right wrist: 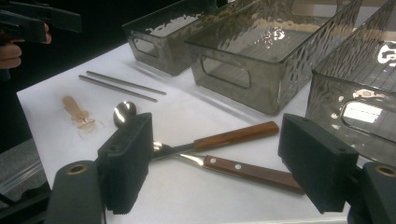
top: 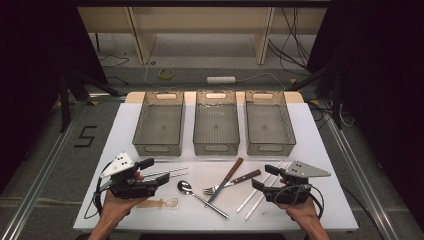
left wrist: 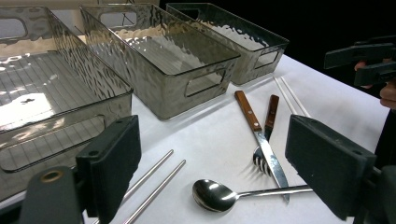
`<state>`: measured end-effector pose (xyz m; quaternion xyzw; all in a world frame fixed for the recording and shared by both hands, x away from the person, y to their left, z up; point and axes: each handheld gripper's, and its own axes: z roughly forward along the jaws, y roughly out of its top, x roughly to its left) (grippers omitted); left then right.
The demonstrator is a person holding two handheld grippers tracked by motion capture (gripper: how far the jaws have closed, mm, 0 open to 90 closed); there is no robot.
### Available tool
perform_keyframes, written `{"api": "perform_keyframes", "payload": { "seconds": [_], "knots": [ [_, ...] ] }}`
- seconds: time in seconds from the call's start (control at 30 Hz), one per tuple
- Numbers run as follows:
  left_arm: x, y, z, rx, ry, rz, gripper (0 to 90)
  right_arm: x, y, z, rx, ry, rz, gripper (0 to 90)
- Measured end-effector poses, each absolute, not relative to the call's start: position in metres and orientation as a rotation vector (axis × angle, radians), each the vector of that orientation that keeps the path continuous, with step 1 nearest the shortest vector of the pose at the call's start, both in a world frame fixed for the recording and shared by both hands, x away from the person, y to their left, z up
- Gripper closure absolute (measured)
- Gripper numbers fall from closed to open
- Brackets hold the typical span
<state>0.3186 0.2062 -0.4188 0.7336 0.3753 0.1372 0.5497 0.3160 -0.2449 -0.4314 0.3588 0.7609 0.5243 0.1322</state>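
Sorting not begun: three bins empty, all cutlery loose on the near table.

Left gripper (top: 152,171) and right gripper (top: 264,177) hovered with jaws apart, holding nothing. Three smoky, ripple-walled plastic bins (top: 216,145) stood far, side by side. On the white table (top: 320,150): polished steel spoon (left wrist: 217,195), wood-handled knife (left wrist: 258,131) crossing wood-handled fork (right wrist: 243,171), steel chopsticks (left wrist: 154,179) at left, white chopsticks (top: 257,195) at right, clear amber utensil (right wrist: 77,112) nearest. Judged: everything left to place.

Bright overhead light on white table (top: 320,150), dark surroundings, glare on bins (left wrist: 154,51), soft focus
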Motion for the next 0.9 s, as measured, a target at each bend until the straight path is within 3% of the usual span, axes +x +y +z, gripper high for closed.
{"api": "perform_keyframes", "payload": {
  "seconds": [0.9],
  "knots": [
    [0.3227, 0.2077, -0.4172, 1.757, 0.916, 0.295, 19.9, 0.3189, -0.245, -0.4281, 0.977, 2.285, 1.479, 28.6]
  ]
}}
